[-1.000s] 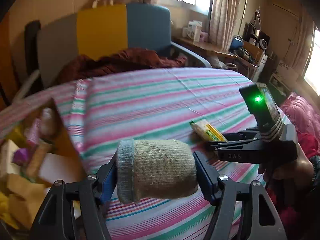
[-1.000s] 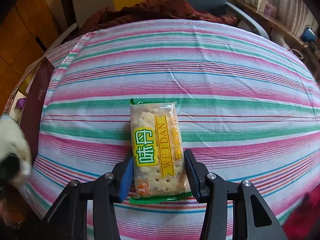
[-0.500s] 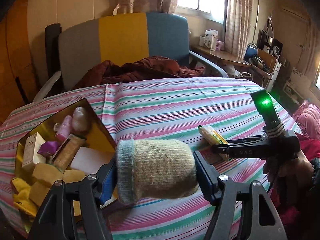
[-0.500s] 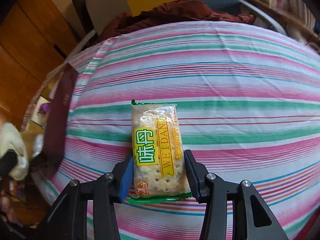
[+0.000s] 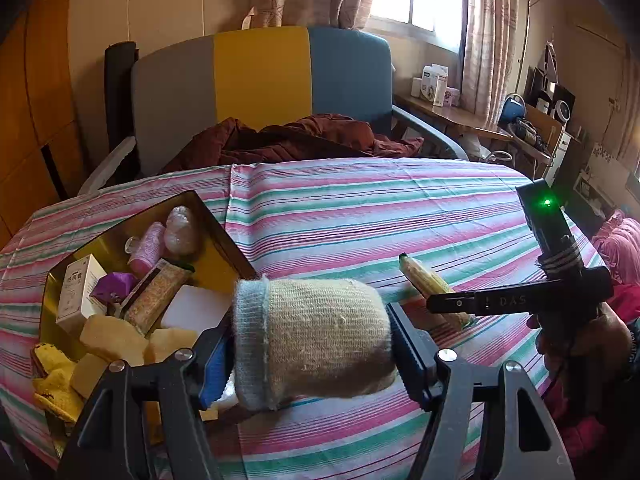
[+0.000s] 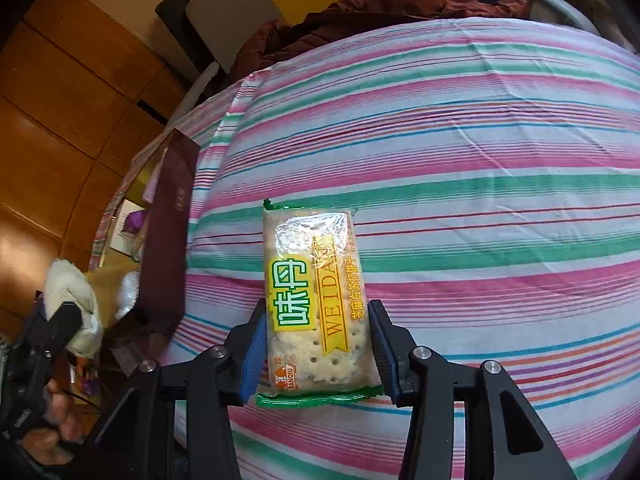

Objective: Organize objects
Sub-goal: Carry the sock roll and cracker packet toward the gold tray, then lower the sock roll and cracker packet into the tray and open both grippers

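My left gripper is shut on a rolled beige sock with a grey-blue cuff, held above the near right corner of a gold-lined box. The box holds several items: a white carton, a pink spool, yellow sponges. My right gripper is shut on a cracker packet with a yellow-green label, lifted over the striped cloth. The right gripper also shows in the left wrist view, to the right of the sock. The left gripper and sock show in the right wrist view.
The striped cloth covers the table. A chair with a grey, yellow and blue back stands behind, with a maroon garment on its seat. The box's dark outer wall stands left of the packet. Wooden panels lie at the left.
The left gripper has drawn back and up with the sock, bringing the box into fuller view. The right gripper has lifted the packet and swung towards the box.
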`<action>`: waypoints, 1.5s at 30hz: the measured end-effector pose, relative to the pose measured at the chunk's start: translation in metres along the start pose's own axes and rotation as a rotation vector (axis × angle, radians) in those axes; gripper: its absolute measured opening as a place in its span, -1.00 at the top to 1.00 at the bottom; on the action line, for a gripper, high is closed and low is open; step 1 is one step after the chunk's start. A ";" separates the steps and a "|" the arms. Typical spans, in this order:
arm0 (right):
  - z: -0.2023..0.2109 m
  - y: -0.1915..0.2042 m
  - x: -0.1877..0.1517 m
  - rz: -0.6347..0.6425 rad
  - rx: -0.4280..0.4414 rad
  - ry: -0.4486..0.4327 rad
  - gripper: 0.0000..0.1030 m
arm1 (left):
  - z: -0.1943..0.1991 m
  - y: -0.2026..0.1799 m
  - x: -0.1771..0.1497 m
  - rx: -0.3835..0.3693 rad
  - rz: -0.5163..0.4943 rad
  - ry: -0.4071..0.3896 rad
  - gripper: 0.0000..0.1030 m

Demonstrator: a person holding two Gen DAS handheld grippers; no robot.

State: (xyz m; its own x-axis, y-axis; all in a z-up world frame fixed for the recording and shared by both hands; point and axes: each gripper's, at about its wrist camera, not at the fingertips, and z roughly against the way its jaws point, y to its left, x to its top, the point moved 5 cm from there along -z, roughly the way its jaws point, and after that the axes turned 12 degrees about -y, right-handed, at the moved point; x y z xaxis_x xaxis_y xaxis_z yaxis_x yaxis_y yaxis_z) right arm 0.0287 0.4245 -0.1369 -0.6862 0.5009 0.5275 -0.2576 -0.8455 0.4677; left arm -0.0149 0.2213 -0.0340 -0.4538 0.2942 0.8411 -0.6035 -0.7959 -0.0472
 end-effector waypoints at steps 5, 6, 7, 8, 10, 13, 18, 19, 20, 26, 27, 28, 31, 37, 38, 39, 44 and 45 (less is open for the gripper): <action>0.005 0.013 0.002 -0.021 0.034 -0.009 0.07 | 0.007 0.019 -0.003 -0.008 0.049 -0.004 -0.36; 0.006 0.018 0.002 -0.022 0.042 -0.015 0.07 | 0.010 0.026 -0.004 -0.004 0.067 -0.007 -0.36; 0.008 0.024 0.003 -0.022 0.053 -0.019 0.07 | 0.015 0.035 -0.004 0.001 0.086 -0.013 -0.36; 0.009 0.030 0.004 -0.020 0.065 -0.023 0.07 | 0.018 0.042 -0.005 0.006 0.099 -0.019 -0.36; 0.010 0.044 0.006 -0.007 0.087 -0.031 0.07 | 0.029 0.062 -0.004 0.030 0.143 -0.042 -0.36; 0.011 0.074 0.014 0.042 0.119 -0.042 0.07 | 0.049 0.100 -0.005 0.077 0.226 -0.079 -0.36; 0.005 0.126 0.023 0.140 0.169 -0.047 0.07 | 0.072 0.152 -0.010 0.162 0.321 -0.120 -0.36; 0.001 0.139 0.024 0.166 0.177 -0.046 0.07 | 0.073 0.160 -0.012 0.170 0.336 -0.122 -0.36; -0.002 0.148 0.024 0.185 0.181 -0.043 0.07 | 0.075 0.169 -0.014 0.175 0.355 -0.123 -0.36; -0.029 0.193 0.027 0.271 0.185 -0.022 0.07 | 0.072 0.198 -0.015 0.188 0.421 -0.122 -0.36; -0.033 0.198 0.027 0.281 0.183 -0.019 0.07 | 0.069 0.198 -0.013 0.185 0.417 -0.121 -0.36; -0.037 0.202 0.027 0.293 0.175 -0.018 0.07 | 0.066 0.198 -0.011 0.182 0.416 -0.119 -0.36; -0.047 0.210 0.029 0.325 0.129 -0.021 0.07 | 0.051 0.199 -0.001 0.161 0.416 -0.114 -0.36; -0.065 0.219 0.031 0.361 0.087 -0.026 0.03 | 0.006 0.195 0.025 0.130 0.385 -0.088 -0.38; -0.068 0.220 0.030 0.368 0.084 -0.025 0.03 | -0.002 0.194 0.026 0.134 0.376 -0.072 -0.38; -0.069 0.220 0.028 0.375 0.079 -0.022 0.03 | -0.008 0.193 0.025 0.136 0.372 -0.058 -0.38; -0.079 0.216 0.020 0.391 0.057 -0.003 0.03 | -0.036 0.191 0.005 0.120 0.411 0.032 -0.38; -0.079 0.215 0.019 0.387 0.057 0.000 0.03 | -0.038 0.191 0.002 0.113 0.413 0.039 -0.38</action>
State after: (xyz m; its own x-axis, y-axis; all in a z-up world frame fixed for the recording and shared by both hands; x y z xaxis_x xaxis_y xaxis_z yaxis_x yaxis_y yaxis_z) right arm -0.0937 0.2374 -0.0826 -0.7251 0.1473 0.6727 0.0580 -0.9603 0.2728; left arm -0.1557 0.0905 -0.0623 -0.6678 -0.0433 0.7431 -0.2915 -0.9033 -0.3146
